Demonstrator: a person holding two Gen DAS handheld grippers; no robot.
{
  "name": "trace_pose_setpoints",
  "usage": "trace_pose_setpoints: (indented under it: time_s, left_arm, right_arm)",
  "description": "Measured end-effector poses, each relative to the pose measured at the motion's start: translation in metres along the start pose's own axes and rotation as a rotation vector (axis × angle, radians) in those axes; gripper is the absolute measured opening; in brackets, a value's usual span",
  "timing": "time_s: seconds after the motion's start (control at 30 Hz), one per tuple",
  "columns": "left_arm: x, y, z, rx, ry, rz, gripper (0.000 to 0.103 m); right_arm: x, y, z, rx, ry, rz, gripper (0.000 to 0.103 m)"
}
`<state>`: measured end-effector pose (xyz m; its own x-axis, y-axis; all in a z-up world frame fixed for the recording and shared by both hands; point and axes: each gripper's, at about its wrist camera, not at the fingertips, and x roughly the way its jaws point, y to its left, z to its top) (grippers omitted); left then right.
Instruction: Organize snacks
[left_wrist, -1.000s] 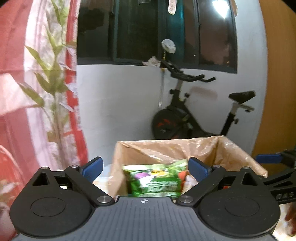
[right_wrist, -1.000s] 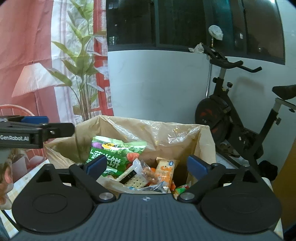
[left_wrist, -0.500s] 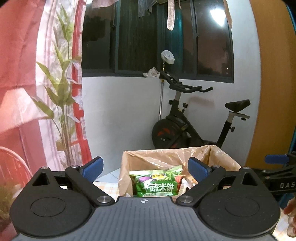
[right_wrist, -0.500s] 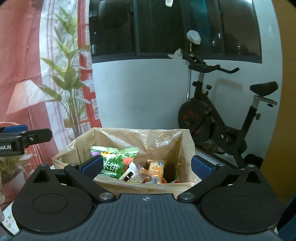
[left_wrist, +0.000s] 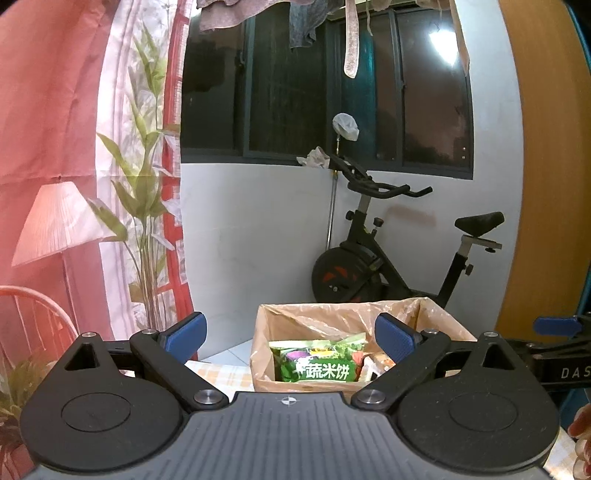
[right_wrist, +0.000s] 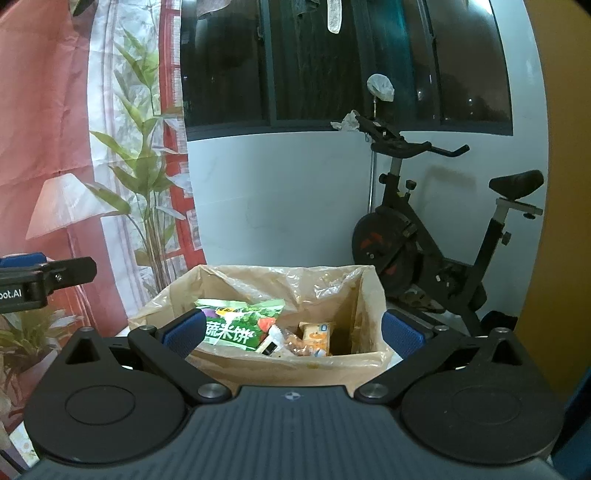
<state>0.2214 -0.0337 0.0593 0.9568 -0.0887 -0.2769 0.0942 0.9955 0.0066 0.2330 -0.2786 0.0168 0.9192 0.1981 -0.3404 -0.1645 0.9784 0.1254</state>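
Both grippers are spread wide with nothing in them: left gripper (left_wrist: 291, 334) and right gripper (right_wrist: 291, 334) hang side by side short of the cardboard box (right_wrist: 280, 363), which sits on a checked cloth. My guess is the packing looks about done, or they're lining up for another pick. Next move would mean dropping down into the box. It's lined with a crinkly thin plastic bag (right_wrist: 314, 280). Inside, a glossy green rice-cracker pouch (right_wrist: 236, 326) leans toward the box's left side, with an orange carton (right_wrist: 316, 334) beside small clear-wrapped bits.
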Motion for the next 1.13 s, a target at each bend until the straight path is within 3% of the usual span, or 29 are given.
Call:
trace_pose_setpoints:
  time_s: [1.13]
  left_arm:
    - [0.0001, 0.0068, -0.0062, -0.038, 0.027, -0.013, 0.099]
  right_arm:
    - [-0.0061, 0.0003, -0.0015, 0.006, -0.001, 0.000, 0.103]
